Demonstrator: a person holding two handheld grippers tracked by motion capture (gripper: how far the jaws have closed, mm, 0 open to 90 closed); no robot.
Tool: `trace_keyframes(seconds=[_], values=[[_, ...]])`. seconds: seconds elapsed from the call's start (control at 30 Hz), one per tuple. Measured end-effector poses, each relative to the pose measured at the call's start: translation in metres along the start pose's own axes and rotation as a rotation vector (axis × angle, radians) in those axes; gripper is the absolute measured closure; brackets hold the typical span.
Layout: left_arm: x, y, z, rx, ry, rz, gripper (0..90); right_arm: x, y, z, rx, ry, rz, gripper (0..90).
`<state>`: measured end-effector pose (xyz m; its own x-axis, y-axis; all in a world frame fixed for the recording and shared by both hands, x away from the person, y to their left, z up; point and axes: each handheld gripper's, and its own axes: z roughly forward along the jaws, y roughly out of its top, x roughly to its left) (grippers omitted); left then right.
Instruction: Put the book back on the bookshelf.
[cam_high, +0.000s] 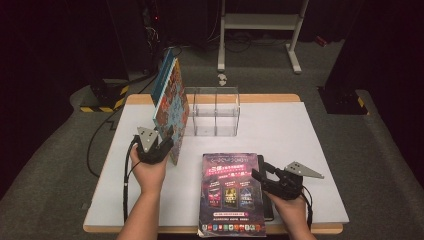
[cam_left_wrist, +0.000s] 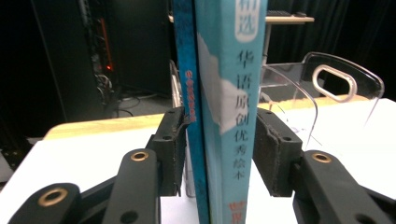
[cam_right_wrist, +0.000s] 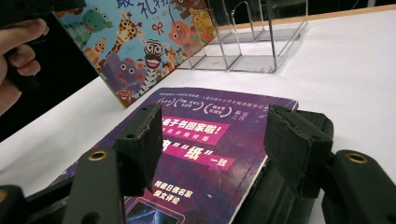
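On the bench (cam_high: 310, 130), a clear acrylic file rack (cam_high: 215, 112) stands toward twelve o'clock near the far edge, and just beside it at its nine o'clock two picture books (cam_high: 171, 102) stand upright together, spines facing the person. The left hand-held gripper (cam_high: 161, 143) sits at the six o'clock end of those books with a jaw on each side of the spines, at about nine o'clock on the bench. A magazine (cam_high: 232, 192) lies flat at six o'clock on top of a thicker book (cam_high: 266, 187), overhanging the near edge, with the right hand-held gripper (cam_high: 264, 173) at its three o'clock edge.
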<state>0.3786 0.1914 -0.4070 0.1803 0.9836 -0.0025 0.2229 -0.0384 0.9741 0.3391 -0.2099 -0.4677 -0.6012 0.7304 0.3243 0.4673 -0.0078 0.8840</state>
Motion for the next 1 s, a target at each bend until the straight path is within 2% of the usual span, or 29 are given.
trace_keyframes(seconds=[0.43, 0.67, 0.8, 1.0], values=[[0.005, -0.001, -0.003, 0.064, -0.059, 0.005, 47.5, 0.0, -0.002, -0.003, -0.007, -0.015, -0.041, 36.7], [0.008, -0.005, -0.007, 0.081, -0.055, -0.008, 37.6, 0.001, -0.002, -0.003, -0.007, -0.027, -0.07, 36.7], [0.009, -0.007, -0.009, 0.101, -0.056, -0.002, 32.1, 0.002, -0.002, -0.002, -0.005, -0.032, -0.079, 36.8], [0.014, -0.007, -0.017, 0.098, -0.056, -0.009, 30.0, 0.001, -0.002, -0.002, -0.004, -0.039, -0.082, 36.8]])
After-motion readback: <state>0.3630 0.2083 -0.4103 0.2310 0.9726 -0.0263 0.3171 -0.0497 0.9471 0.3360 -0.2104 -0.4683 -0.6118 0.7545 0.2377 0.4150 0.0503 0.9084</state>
